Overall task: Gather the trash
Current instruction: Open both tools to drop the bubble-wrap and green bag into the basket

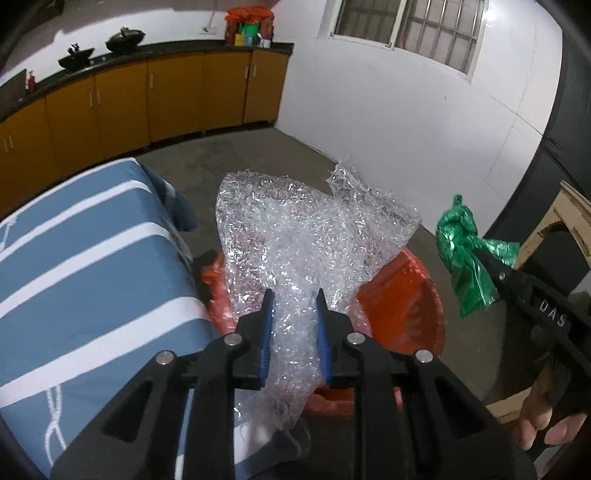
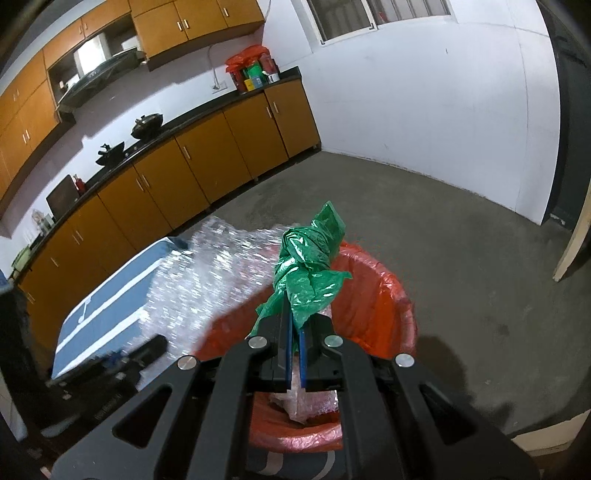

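Two pieces are being carried over the red-lined bin [image 2: 384,295]: the left gripper [image 1: 295,317] is pinching bubble wrap [image 1: 306,236], the right gripper [image 2: 294,332] is clamping a green bag [image 2: 306,266]. Neither is dropped yet, and something pale, possibly more wrap, is lying inside already.

Grey concrete floor [image 2: 461,258] fills the frame's right; the red-lined bin [image 2: 384,295] stands on it at lower centre.

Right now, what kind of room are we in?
Most likely a home kitchen: orange base cabinets under a dark counter, woks on it, wall cupboards above. A red-lined bin stands on the concrete floor.
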`<state>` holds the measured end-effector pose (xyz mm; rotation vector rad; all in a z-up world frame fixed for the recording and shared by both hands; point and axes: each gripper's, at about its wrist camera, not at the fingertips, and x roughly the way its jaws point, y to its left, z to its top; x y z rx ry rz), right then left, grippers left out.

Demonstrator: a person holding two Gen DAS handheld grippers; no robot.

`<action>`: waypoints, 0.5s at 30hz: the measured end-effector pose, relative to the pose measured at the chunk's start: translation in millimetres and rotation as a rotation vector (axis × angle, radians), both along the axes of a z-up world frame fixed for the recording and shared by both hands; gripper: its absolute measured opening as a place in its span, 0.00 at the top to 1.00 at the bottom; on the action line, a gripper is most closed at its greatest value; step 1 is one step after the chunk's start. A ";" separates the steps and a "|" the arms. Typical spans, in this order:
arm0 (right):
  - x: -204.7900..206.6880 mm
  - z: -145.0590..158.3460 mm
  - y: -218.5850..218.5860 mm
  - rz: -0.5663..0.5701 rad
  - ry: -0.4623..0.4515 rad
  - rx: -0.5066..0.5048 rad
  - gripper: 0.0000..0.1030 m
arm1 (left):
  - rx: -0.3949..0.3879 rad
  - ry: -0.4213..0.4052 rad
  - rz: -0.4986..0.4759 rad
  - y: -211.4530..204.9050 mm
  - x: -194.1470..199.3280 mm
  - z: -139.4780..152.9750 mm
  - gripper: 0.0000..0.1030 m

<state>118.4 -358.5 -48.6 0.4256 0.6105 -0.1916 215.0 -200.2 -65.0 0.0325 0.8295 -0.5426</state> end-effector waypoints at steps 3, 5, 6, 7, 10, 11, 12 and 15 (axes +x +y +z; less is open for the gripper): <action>0.0 -4.7 -3.3 0.016 0.000 0.020 0.96 | 0.009 0.017 -0.012 -4.7 -1.7 -9.0 0.74; 1.0 -8.5 -3.3 0.030 0.010 0.017 0.92 | 0.014 0.030 -0.012 -5.0 0.5 -12.6 0.72; 0.3 -9.4 -2.2 0.033 0.014 0.018 0.90 | 0.016 0.036 -0.008 -3.2 1.3 -15.1 0.69; -0.1 -10.9 -2.4 0.036 0.016 0.023 0.85 | 0.015 0.039 -0.007 -2.1 1.7 -15.8 0.68; -4.4 -13.4 -4.5 0.035 0.013 0.036 0.72 | 0.010 0.046 0.002 0.8 2.9 -18.9 0.61; -6.3 -13.5 -4.6 0.035 0.011 0.036 0.72 | 0.005 0.047 0.006 3.9 3.1 -19.1 0.59; -6.2 -12.1 -4.2 0.036 0.012 0.033 0.72 | 0.003 0.047 0.009 7.4 3.1 -18.3 0.57; -14.0 -8.5 -2.6 0.026 0.007 0.001 0.57 | -0.003 0.028 0.032 17.9 0.7 -14.6 0.50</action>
